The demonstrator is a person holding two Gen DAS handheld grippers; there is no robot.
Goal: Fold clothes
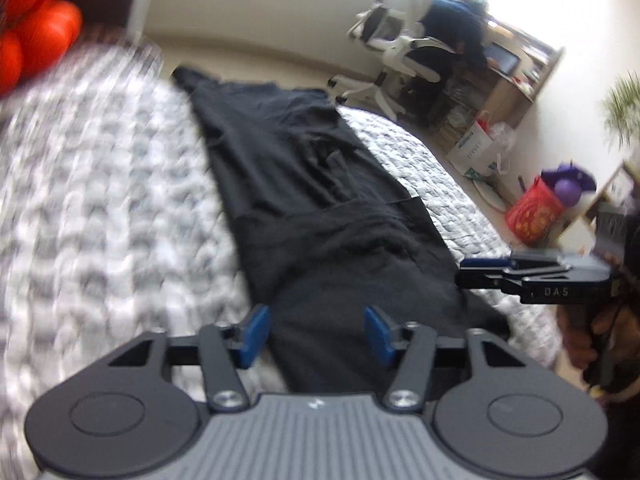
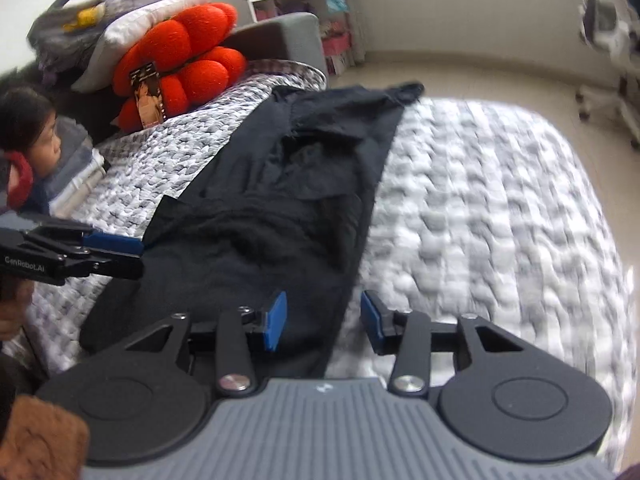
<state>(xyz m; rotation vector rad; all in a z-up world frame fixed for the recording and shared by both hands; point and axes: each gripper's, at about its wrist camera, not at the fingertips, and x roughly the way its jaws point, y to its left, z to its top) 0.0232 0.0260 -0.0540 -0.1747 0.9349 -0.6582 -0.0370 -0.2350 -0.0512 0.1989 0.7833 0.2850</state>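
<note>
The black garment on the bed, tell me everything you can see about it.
The black garment is soft, matte cloth, wrinkled and bunched along its middle. It lies as a long strip across the grey-and-white quilt, with one layer already folded over at the near end, leaving a straight edge. Its far end reaches the bed's far edge. Both grippers, left and right, are open just above its near end; no fingers grip it.

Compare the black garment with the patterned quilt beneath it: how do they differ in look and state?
The black garment is plain and dark; the quilt is pale with a grey-and-white pattern. The garment lies as a narrow, rumpled strip with creases and overlapping layers; the quilt is spread wide and fairly smooth. The garment lies on top; the quilt lies underneath. Both are soft fabrics lying on the bed.
</note>
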